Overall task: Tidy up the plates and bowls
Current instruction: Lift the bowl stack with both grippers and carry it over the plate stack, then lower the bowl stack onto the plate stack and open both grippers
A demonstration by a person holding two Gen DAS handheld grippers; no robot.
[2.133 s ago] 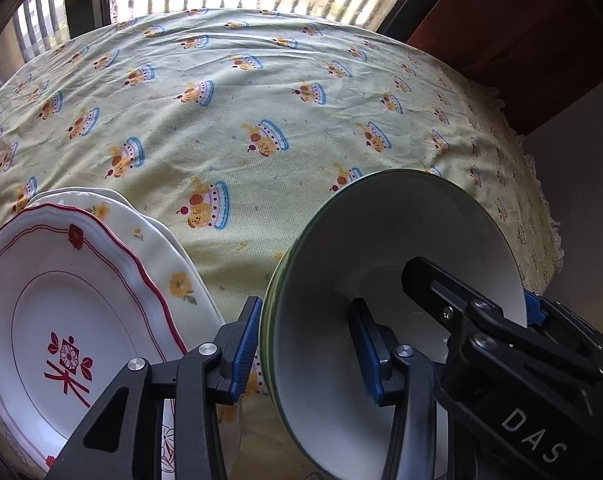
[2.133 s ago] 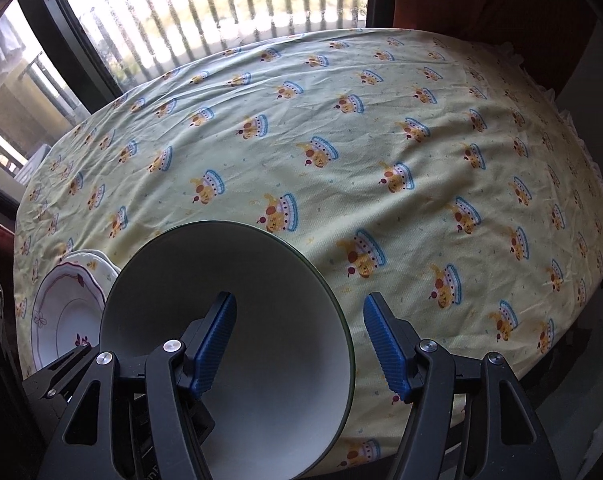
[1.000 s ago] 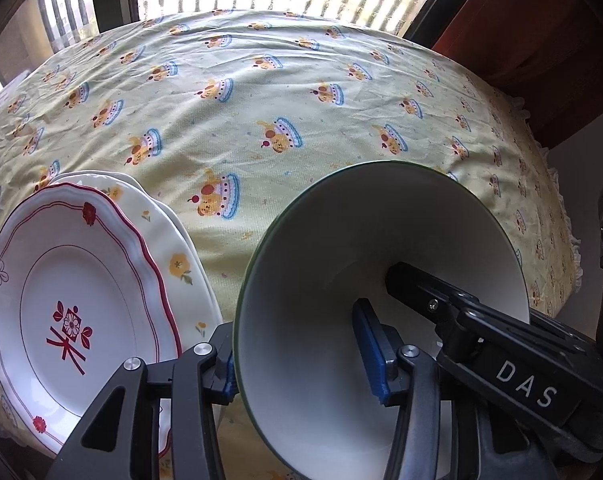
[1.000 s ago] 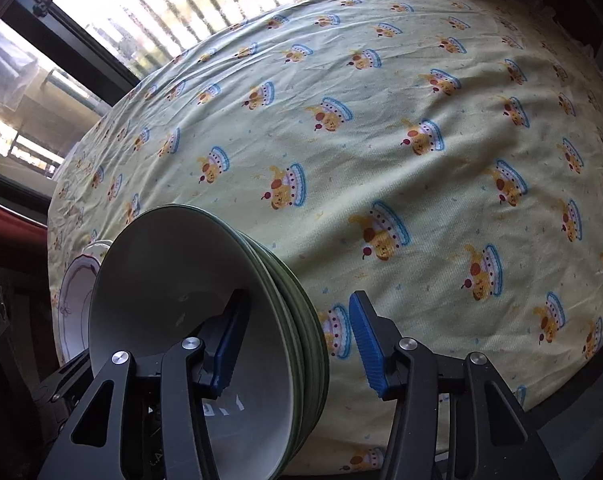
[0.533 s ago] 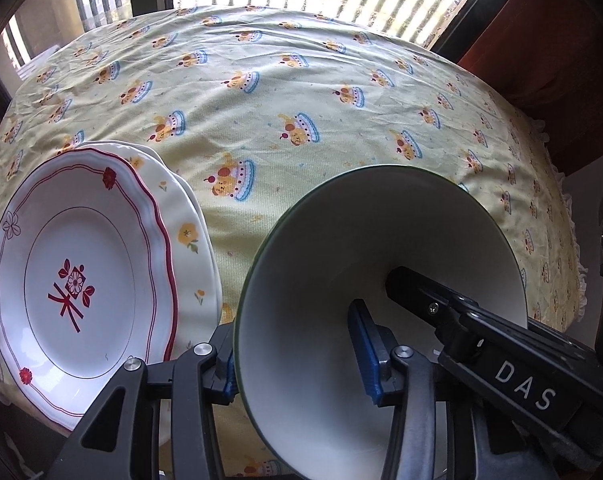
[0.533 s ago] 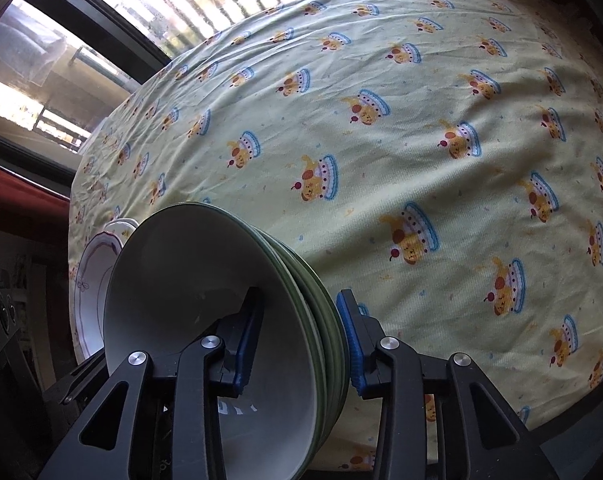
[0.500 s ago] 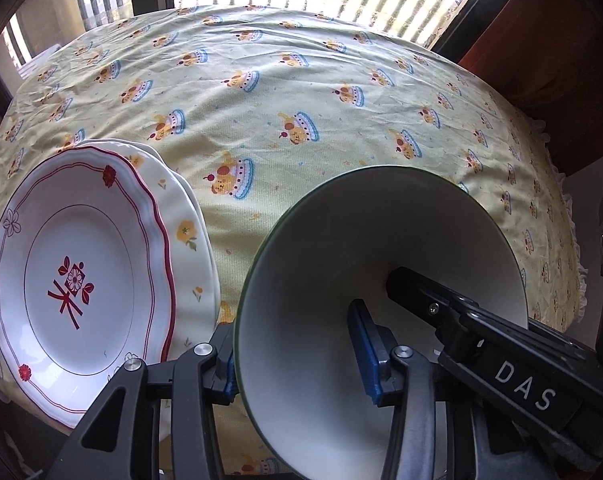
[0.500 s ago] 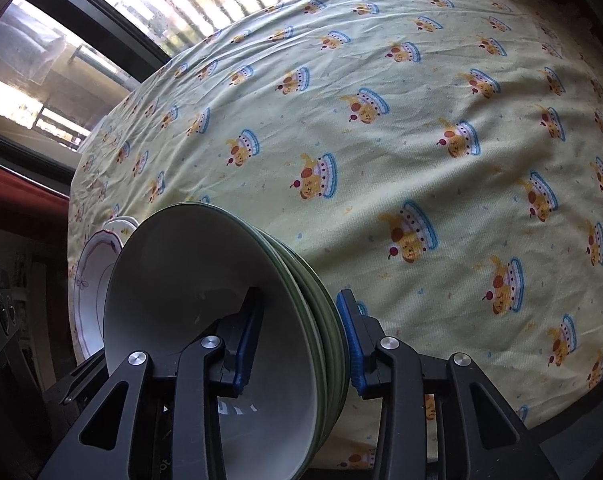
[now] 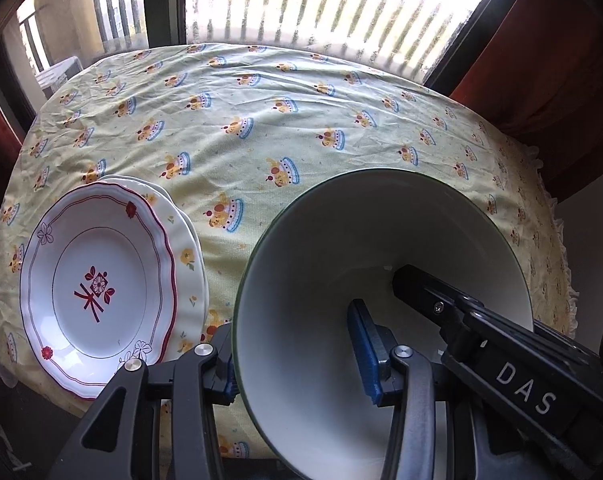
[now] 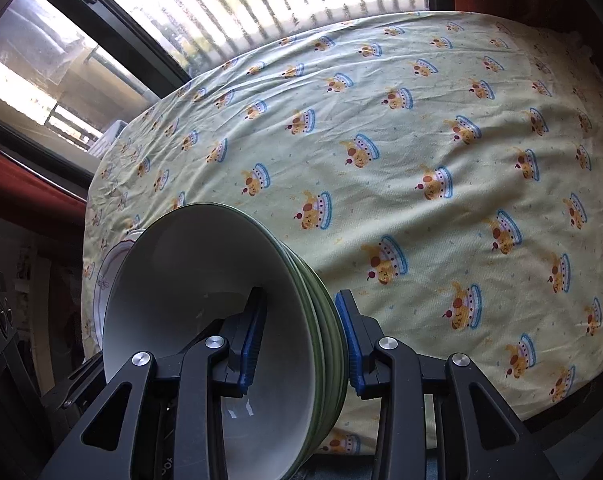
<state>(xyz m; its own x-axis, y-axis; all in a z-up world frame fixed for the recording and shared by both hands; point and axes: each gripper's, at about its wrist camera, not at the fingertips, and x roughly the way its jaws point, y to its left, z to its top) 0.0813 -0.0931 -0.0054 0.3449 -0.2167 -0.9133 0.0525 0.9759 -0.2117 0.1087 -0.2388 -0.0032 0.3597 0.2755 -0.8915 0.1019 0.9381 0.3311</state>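
Note:
A stack of green-rimmed white bowls (image 9: 341,264) is held up between both grippers, above the near edge of the table. My left gripper (image 9: 297,356) is shut on its left rim, one blue pad inside the top bowl. My right gripper (image 10: 301,340) is shut on the right rim of the stack (image 10: 205,280), one pad inside, one outside. The right gripper's body also shows in the left wrist view (image 9: 501,360). A red-trimmed white plate (image 9: 97,288) lies on a flowered plate (image 9: 189,256) at the table's near left.
The table wears a yellow cloth (image 9: 261,128) with a crown pattern, also seen in the right wrist view (image 10: 421,160). A barred window (image 9: 321,4) stands behind it. A red curtain (image 9: 541,60) hangs at the back right.
The bowl stack has been lifted and pulled back with both grippers on it; the table and plates look farther away. The right gripper closed onto the rim about a second ago.

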